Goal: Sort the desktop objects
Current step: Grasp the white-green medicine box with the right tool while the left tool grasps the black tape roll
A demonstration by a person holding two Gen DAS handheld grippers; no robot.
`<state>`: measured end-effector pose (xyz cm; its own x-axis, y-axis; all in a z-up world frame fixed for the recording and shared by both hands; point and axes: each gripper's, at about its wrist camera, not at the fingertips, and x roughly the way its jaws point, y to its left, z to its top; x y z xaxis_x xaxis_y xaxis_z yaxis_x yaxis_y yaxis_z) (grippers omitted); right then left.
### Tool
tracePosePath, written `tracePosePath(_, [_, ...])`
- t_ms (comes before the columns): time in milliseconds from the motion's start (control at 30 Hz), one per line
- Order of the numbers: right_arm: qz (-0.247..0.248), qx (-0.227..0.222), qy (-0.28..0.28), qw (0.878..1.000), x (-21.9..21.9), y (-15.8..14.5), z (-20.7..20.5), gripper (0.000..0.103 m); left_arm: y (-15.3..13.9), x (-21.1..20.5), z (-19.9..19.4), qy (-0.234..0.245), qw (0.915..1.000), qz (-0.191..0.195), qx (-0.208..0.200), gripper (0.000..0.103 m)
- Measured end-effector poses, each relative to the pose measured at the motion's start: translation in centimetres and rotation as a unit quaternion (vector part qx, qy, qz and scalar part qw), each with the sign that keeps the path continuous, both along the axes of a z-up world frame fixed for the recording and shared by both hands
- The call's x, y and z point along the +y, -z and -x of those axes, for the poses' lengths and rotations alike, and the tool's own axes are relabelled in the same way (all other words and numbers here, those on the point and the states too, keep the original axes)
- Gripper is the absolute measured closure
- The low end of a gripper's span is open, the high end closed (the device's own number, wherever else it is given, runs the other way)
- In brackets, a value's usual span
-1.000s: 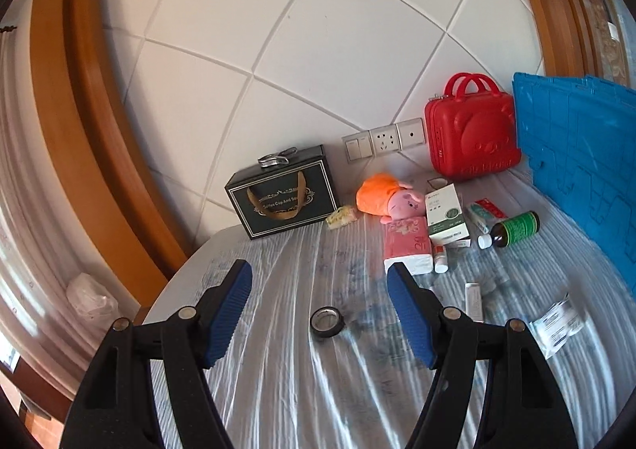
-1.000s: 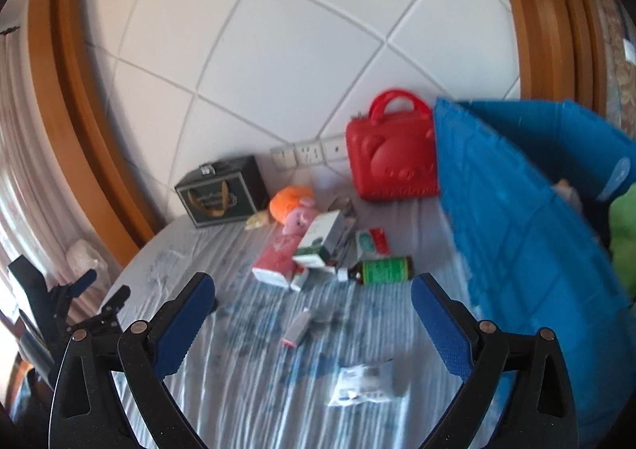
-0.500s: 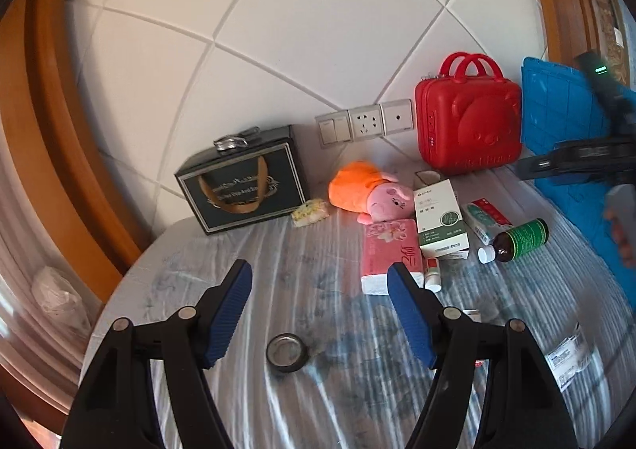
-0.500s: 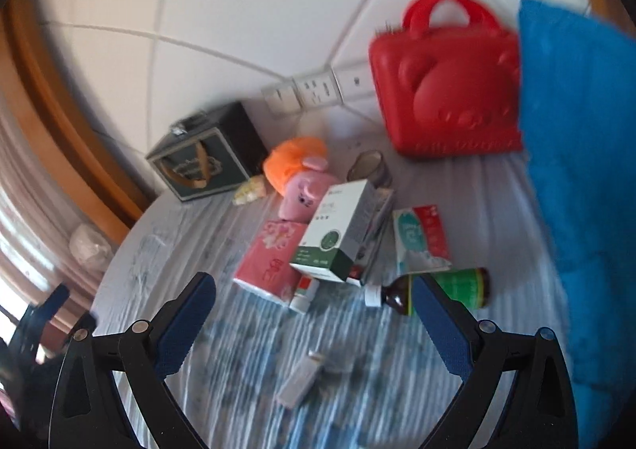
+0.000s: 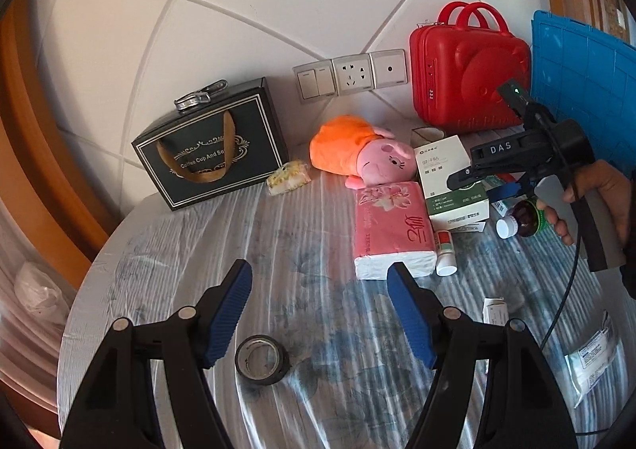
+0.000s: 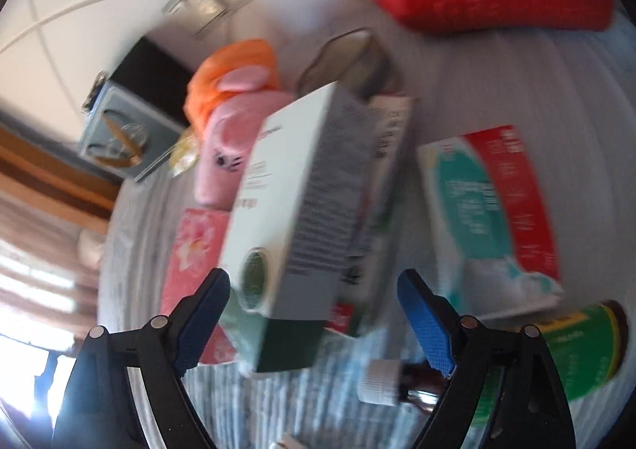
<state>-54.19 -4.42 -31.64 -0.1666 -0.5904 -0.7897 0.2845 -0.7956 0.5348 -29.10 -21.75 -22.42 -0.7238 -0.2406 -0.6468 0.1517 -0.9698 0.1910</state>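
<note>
My left gripper (image 5: pixel 320 296) is open and empty, low over the table, with a black tape roll (image 5: pixel 261 359) just below its left finger. Ahead lie a pink tissue pack (image 5: pixel 391 228), a pig plush (image 5: pixel 359 148) and a white-and-green box (image 5: pixel 451 178). My right gripper (image 6: pixel 314 308) is open, its jaws on either side of that white-and-green box (image 6: pixel 296 210), apart from it. It also shows in the left wrist view (image 5: pixel 503 186), hand-held over the box. A brown bottle with green label (image 6: pixel 556 361) lies under the right finger.
A red case (image 5: pixel 469 71) and a black gift box (image 5: pixel 210 150) stand against the wall. A blue crate (image 5: pixel 588 91) stands at the right. A red-and-teal packet (image 6: pixel 493 202), a small white vial (image 5: pixel 445 254), a sachet (image 5: pixel 592 361) and a yellow snack (image 5: pixel 288 176) lie on the striped table.
My right gripper has moved forward and down to the white-and-green box, which now fills its view. My left gripper has moved closer to the table; the tape roll now sits nearer its left finger.
</note>
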Motion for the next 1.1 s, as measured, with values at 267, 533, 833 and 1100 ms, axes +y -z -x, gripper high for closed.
tracePosePath(267, [-0.007,0.024,-0.052,0.998,-4.5,-0.8,-0.2,0.044,1.5,-1.5,0.1,-0.009,0.9999,-0.002,-0.011,0.033])
tracePosePath(533, [-0.011,0.057,-0.053,0.997,-4.7,-1.5,-1.2,0.068,4.6,-5.5,-3.6,0.016,0.9986,0.016,-0.048,0.033])
tracePosePath(833, [-0.014,0.100,-0.056,0.993,-5.4,-5.0,-2.3,0.069,9.9,-10.4,0.2,0.051,0.9925,-0.011,-0.110,0.033])
tracePosePath(1100, [-0.005,0.104,-0.053,0.993,-5.5,-6.0,-2.7,0.069,11.7,-9.2,0.5,0.060,0.9891,-0.061,-0.120,0.033])
